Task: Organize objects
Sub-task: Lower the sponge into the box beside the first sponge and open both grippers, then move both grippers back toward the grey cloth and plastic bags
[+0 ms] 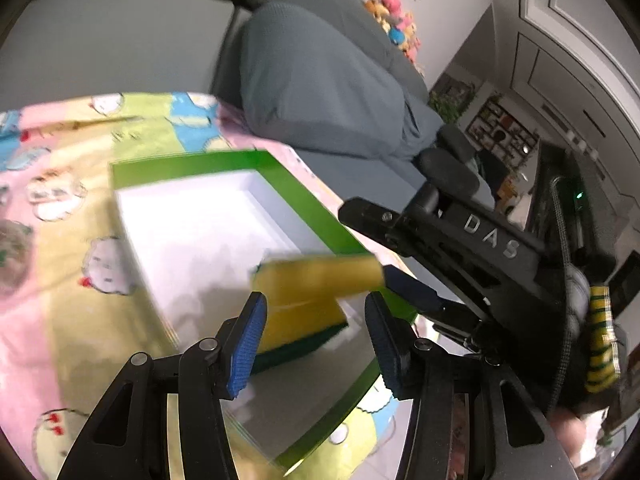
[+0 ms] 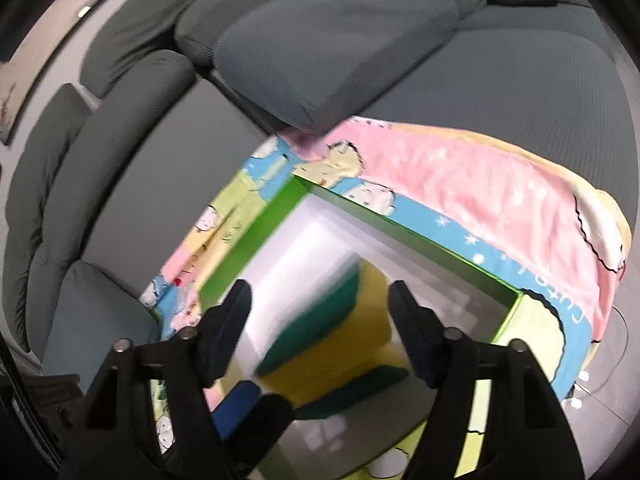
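A green-rimmed box with a white inside sits on a cartoon-print cloth. Two yellow sponges with green scrub backs are in it. One sponge lies flat at the box's near corner. The second sponge, blurred, sits tilted on top of it. My left gripper is open, its blue pads either side of the lower sponge. My right gripper is open above the sponges; it shows in the left wrist view beside the upper sponge. The box rim also shows in the right wrist view.
The cloth covers a small table beside a grey sofa. Sofa cushions fill the far side in the right wrist view. Plush toys sit on the sofa back. A glass edge shows at the cloth's right.
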{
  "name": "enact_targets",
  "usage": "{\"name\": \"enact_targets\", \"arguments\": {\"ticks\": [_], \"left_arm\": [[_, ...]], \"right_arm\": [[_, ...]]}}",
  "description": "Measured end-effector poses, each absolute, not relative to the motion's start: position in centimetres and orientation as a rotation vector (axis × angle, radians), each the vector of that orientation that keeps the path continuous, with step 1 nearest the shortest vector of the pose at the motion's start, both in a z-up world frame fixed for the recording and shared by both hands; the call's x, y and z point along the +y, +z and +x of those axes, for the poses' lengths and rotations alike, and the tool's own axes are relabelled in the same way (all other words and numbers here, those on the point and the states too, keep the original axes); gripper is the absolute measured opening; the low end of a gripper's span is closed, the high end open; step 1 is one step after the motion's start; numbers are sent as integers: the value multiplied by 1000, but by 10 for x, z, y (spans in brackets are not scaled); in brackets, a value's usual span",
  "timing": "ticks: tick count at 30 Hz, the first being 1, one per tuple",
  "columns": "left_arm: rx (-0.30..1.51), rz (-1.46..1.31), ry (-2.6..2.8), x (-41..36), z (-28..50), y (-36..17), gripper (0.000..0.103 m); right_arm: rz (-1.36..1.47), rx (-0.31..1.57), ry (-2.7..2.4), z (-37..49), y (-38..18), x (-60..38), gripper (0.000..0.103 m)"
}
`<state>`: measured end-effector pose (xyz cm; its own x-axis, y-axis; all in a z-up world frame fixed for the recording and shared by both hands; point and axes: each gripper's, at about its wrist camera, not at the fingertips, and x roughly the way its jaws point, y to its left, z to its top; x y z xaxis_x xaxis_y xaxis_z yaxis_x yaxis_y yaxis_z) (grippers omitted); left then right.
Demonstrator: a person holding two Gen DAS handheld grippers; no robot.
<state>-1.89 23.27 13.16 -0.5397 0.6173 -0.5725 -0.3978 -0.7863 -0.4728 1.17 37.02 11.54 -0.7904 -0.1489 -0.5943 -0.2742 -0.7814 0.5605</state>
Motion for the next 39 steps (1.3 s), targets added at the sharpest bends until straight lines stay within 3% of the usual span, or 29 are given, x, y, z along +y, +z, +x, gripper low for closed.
{"name": "enact_targets", "arguments": {"ticks": [7,12,16,20,25,39], "left_arm": [[-402,-939,2398,183,4,158,51],[-358,-894,2508,151,19,163,57],[-404,-914,2540,121,24,156,57],[-504,-947,2595,85,20,144,68],[-575,-1004,2694,42,14,124,69],[-757,-1115,2781,-35,20,107,71]], "right_arm": [[-956,984,2778,13,129,351,76],[-935,924,2836,14,141,329,77],[-938,891,2914,14,148,304,79],[-969,826,2991,10,154,274,82],[-1024,686,3075,-5,154,232,93],[-1278,565,3089,-44,120,167,93]]}}
